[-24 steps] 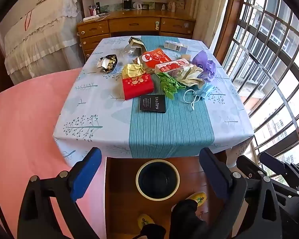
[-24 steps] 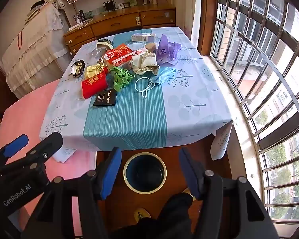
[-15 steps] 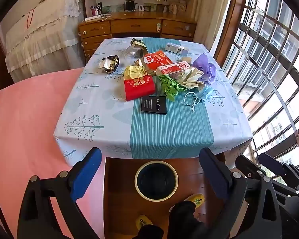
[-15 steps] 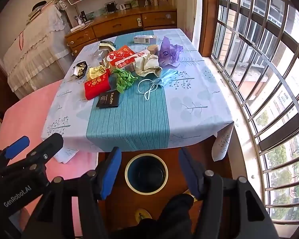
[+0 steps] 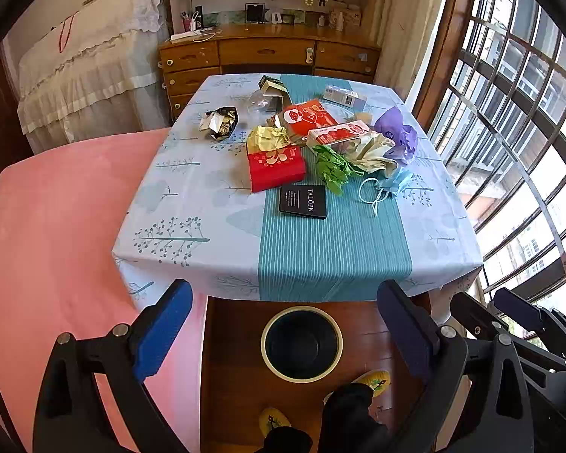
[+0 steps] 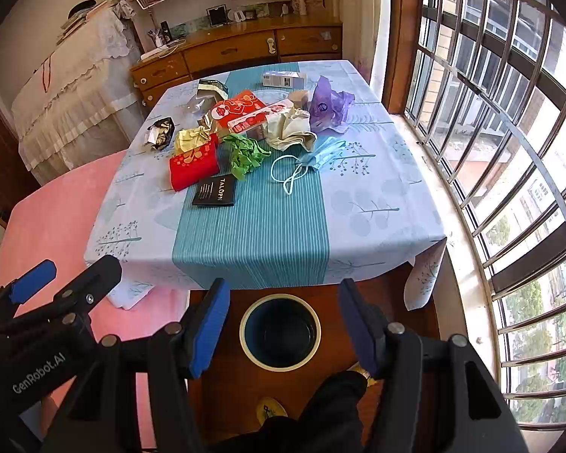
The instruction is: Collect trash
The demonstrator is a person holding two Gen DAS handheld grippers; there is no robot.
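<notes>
Both views drifted slightly nearer the table (image 5: 192,226); left gripper (image 5: 283,321) and right gripper (image 6: 283,324) hung wide, empty, above the bin (image 5: 301,342).

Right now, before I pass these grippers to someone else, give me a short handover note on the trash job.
Left gripper: open, holding nothing, above the floor short of the table.
Right gripper: open, holding nothing, same spot.
Trash bin: on the floor at the near table edge; looks empty.
Trash, all on the table: red packet, black card, green paper, face mask, purple bag, black foil wrapper, other wrappers and boxes behind.
Done: nothing binned.
Left: pick up every piece; the black card is nearest.
</notes>
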